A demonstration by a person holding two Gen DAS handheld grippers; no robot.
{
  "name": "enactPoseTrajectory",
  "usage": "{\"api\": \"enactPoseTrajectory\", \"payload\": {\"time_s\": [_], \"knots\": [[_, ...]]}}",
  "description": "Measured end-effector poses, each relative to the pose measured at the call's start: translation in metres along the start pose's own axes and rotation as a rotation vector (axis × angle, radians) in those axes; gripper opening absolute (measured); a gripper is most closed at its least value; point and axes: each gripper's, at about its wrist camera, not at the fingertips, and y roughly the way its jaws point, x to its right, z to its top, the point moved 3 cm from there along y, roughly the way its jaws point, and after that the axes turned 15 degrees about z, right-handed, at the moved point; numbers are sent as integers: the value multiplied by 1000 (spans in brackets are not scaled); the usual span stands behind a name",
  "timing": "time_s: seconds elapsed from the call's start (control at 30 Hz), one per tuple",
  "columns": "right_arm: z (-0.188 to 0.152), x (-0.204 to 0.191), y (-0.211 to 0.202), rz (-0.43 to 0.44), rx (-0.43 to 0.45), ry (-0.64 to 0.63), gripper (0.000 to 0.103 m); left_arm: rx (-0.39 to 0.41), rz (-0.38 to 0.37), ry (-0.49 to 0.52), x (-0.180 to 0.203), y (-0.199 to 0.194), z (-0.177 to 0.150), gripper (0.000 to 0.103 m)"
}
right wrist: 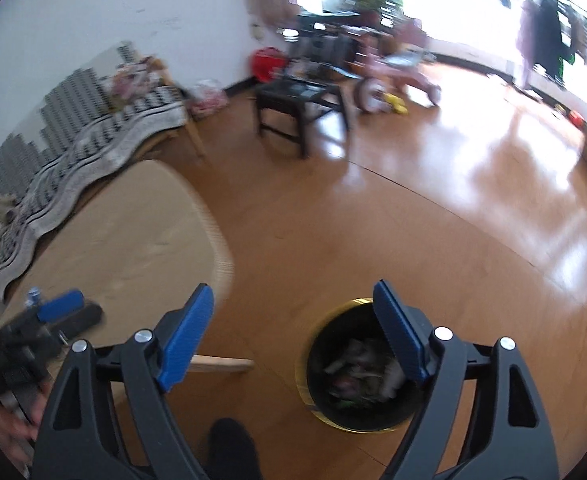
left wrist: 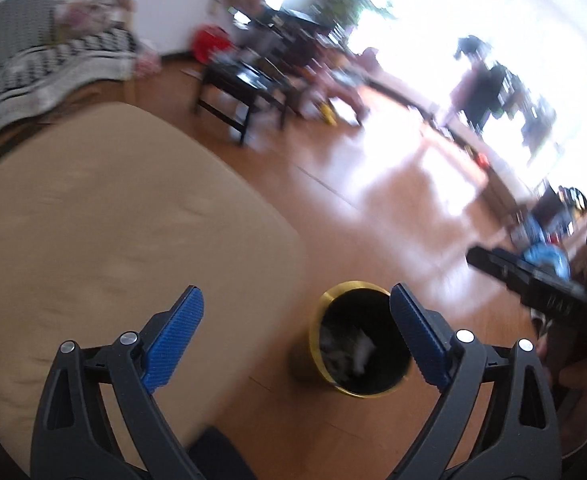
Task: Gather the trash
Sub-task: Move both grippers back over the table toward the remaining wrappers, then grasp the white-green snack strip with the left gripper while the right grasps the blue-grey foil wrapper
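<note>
Both your tongs stand wide open and empty: the left tongs (left wrist: 295, 332) and the right tongs (right wrist: 293, 330) each hang above the floor (right wrist: 373, 220). The gold-rimmed bin (right wrist: 356, 364), low and right of centre in both views, already holds crumpled paper trash (right wrist: 357, 368). That trash looks light, soft and crushable, so pinch any scrap at a bunched fold. No loose trash shows on the tan bench (left wrist: 105, 216) at the left.

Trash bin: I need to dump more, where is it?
The trash bin stands on the wooden floor, right of the beige table, low in both views.
</note>
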Motion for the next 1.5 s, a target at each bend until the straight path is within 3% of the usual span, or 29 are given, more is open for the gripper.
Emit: {"api": "enactPoseTrajectory", "payload": {"time_s": [0.17,0.27,0.37,0.5,0.7,0.83,0.97,1.1,1.4,1.5], "knots": [[5,-110,37,105,-51,-137,80,78,159,-37,-120,-55,-13,91],[-5,-185,65,169,-91,-237,82,87,307,-8,-195,-79,-45,91],[-22,-256,95,256,-139,-307,82,70,409,8,-256,-96,-79,91],[-54,-340,139,348,-214,-389,83,57,480,-22,-317,-115,-119,91],[-91,-430,200,451,-312,-460,83,75,475,-21,-358,-115,-148,91],[-93,-459,230,477,-332,-478,83,60,453,-54,-380,-90,-146,91],[-91,-463,261,486,-346,-458,83,42,493,-36,-390,-68,-137,91],[-86,-471,293,490,-362,-434,83,12,470,-20,-397,-43,-129,91],[-69,-486,358,502,-421,-318,83,-2,478,-110,-428,0,-103,91],[-70,-491,372,506,-437,-299,83,-13,451,-109,-427,9,-100,91]]}}
